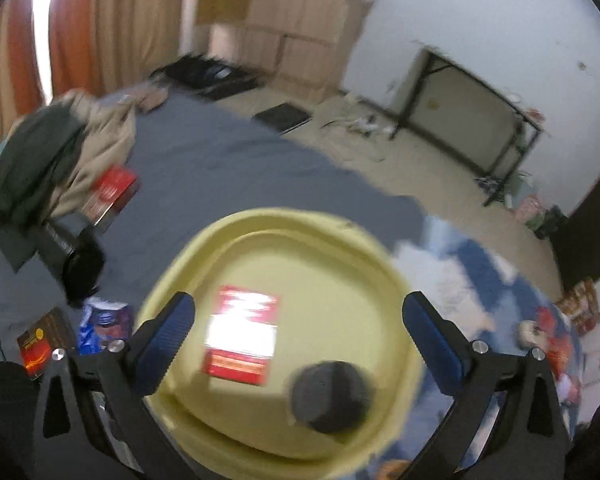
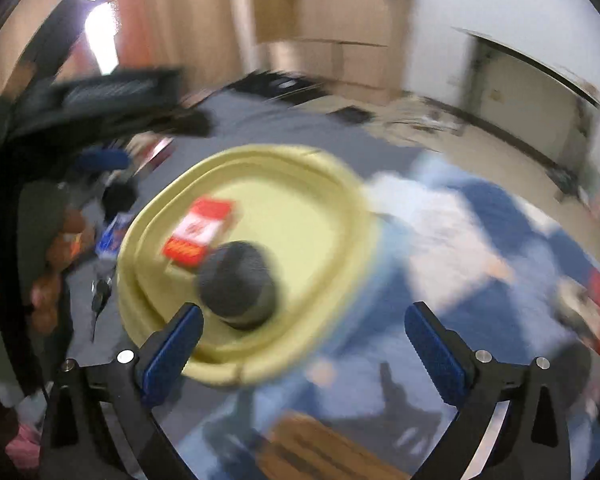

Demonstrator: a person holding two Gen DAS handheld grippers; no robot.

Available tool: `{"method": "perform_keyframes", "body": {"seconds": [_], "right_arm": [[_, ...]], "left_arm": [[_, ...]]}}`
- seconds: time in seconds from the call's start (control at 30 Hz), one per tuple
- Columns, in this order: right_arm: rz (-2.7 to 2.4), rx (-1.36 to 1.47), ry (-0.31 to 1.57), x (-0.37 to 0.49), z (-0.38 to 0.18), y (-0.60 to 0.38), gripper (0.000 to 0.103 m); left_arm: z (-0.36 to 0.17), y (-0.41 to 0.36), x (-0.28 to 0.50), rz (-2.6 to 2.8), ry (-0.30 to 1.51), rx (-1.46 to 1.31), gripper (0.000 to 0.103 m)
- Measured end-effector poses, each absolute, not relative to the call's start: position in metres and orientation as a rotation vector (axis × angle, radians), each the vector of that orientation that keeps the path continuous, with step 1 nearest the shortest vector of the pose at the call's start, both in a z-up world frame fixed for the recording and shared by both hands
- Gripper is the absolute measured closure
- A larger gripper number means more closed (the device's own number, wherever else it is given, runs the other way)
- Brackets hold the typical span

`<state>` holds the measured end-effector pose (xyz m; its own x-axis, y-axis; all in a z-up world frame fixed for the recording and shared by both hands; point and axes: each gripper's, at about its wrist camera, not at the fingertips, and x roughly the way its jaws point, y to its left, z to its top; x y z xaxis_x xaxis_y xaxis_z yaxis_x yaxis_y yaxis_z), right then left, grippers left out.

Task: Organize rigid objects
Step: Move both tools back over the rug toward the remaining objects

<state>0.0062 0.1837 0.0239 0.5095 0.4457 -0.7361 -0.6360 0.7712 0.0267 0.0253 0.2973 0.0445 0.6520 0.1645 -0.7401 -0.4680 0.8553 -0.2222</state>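
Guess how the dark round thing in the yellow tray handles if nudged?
The dark round object looks squat and flat-based, so it probably slides on the yellow tray rather than tips. On edge it might roll. Its matte surface suggests decent grip, but blur hides detail.

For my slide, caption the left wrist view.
Open left gripper above a yellow tray holding a red-and-white box and a dark round object.
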Motion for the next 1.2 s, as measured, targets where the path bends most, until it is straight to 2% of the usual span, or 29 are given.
{"method": "perform_keyframes", "body": {"seconds": [0.17,0.27,0.47,0.67,0.83,1.2], "right_arm": [[0.422,-0.11,0.723,-0.006,0.086,0.038,0.0],[0.288,-0.084,0.702,-0.026,0.103,-0.046,0.0],[0.062,0.003,0.725,-0.071,0.075,-0.191,0.0],[-0.021,0.13,0.741,-0.081,0.045,-0.23,0.0],[-0.021,0.201,0.731,-0.08,0.038,-0.257,0.0],[-0.001,0.191,0.746,-0.076,0.024,-0.263,0.0]], "left_arm": [[0.085,0.198,0.02,0.211,0.732,-0.341,0.0],[0.088,0.151,0.004,0.166,0.699,-0.283,0.0],[0.055,0.079,-0.013,0.1,0.797,-0.212,0.0],[0.026,0.053,-0.025,0.111,0.806,-0.29,0.0],[0.014,0.043,-0.024,0.105,0.81,-0.221,0.0],[0.019,0.057,-0.025,0.117,0.797,-0.299,0.0]]}}
